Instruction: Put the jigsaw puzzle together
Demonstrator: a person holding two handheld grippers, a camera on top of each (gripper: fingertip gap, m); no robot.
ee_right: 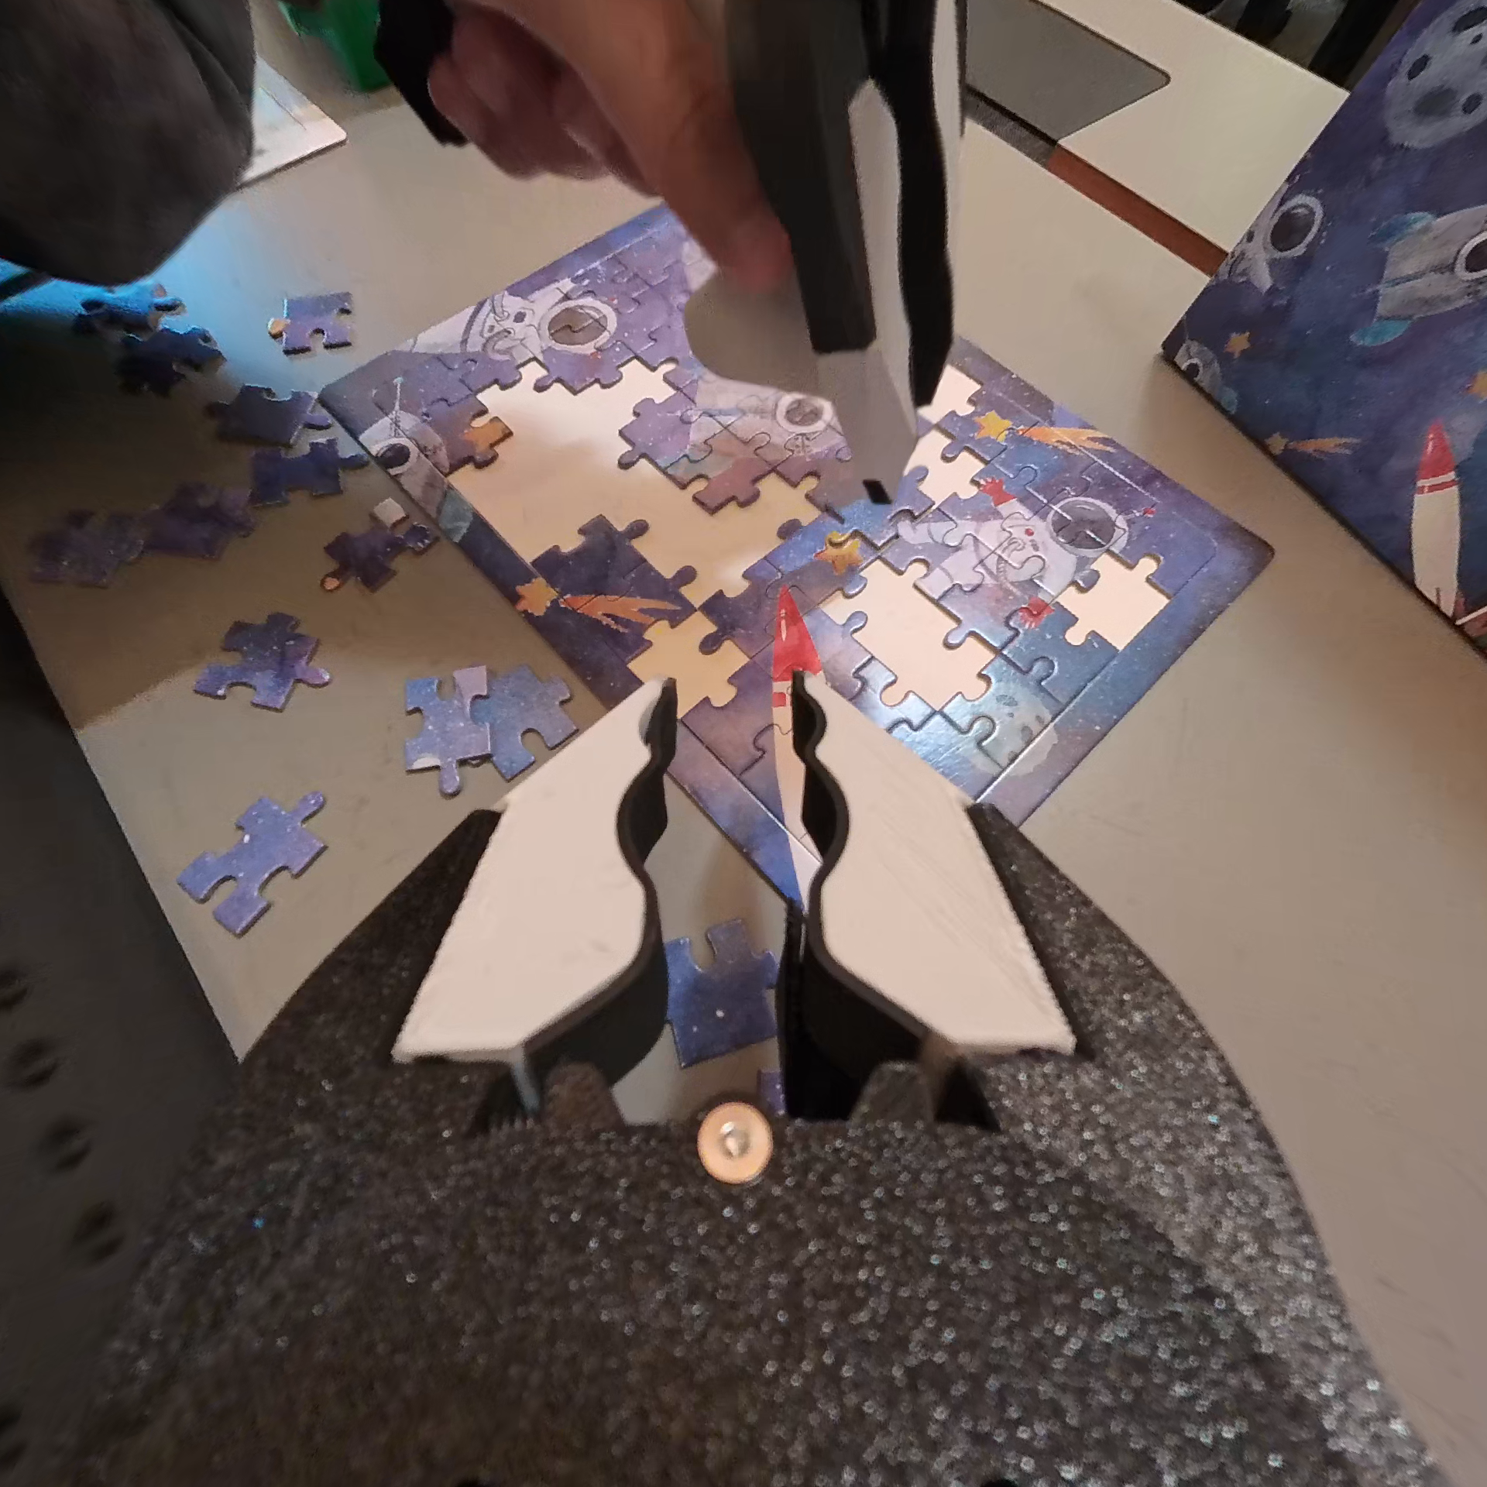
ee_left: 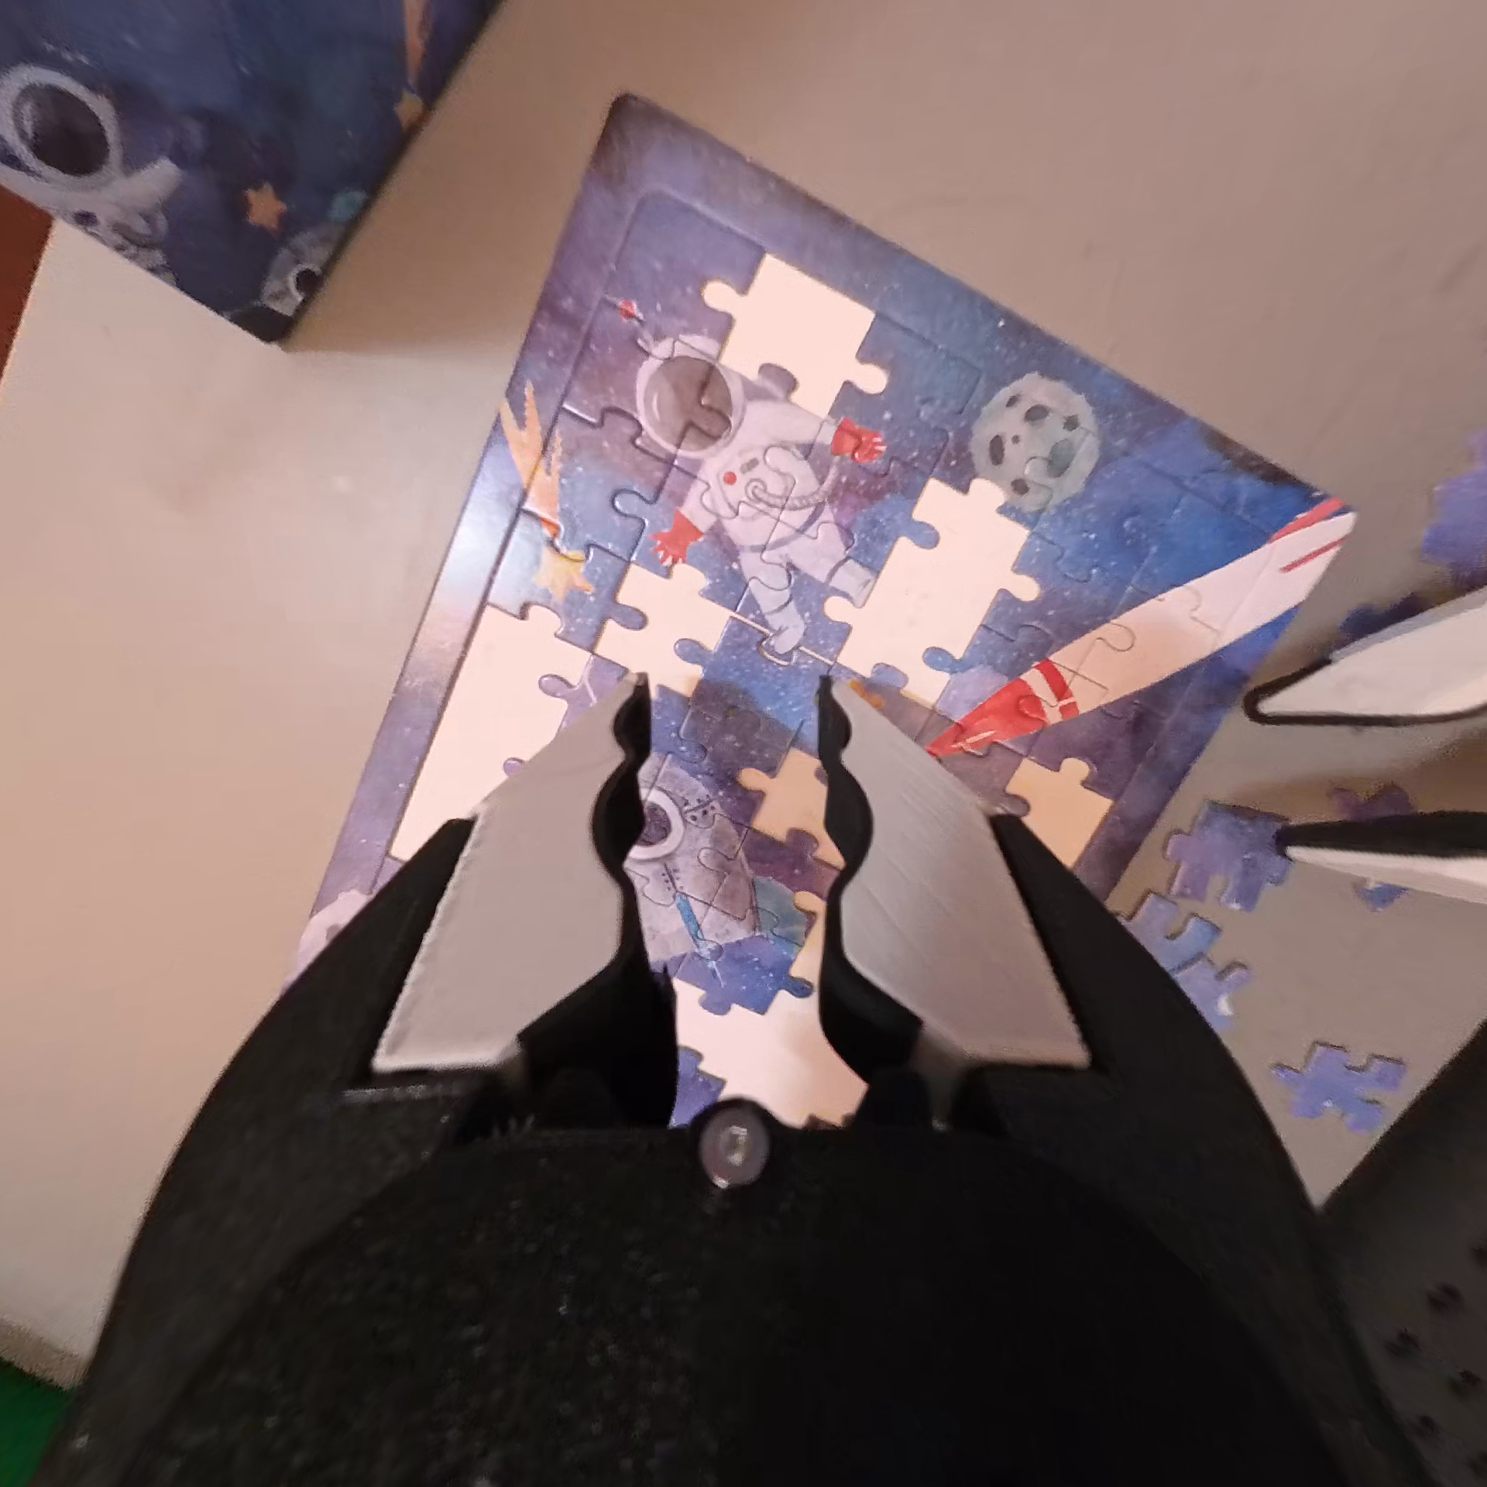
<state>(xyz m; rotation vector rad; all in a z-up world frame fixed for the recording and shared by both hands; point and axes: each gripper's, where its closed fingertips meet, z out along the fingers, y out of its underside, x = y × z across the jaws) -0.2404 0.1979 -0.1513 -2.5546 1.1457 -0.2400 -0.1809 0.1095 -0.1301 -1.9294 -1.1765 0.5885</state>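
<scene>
The space-themed jigsaw puzzle (ee_left: 805,515) lies flat on the beige table, partly filled, with several white gaps in its tray. It also shows in the right wrist view (ee_right: 925,563). My left gripper (ee_left: 732,692) is open and empty, pointing down over the lower middle of the puzzle. In the right wrist view the left gripper (ee_right: 877,475) has its tips at the puzzle's middle. My right gripper (ee_right: 732,684) is open and empty at the puzzle's near edge. It enters the left wrist view (ee_left: 1271,776) from the right, beside a loose piece (ee_left: 1223,853).
Several loose purple-blue pieces (ee_right: 265,660) lie on the table left of the puzzle, and one (ee_right: 724,990) lies under my right gripper. The puzzle box (ee_right: 1368,322) stands on the far side; it also shows in the left wrist view (ee_left: 201,161). A hand (ee_right: 628,121) holds the left gripper.
</scene>
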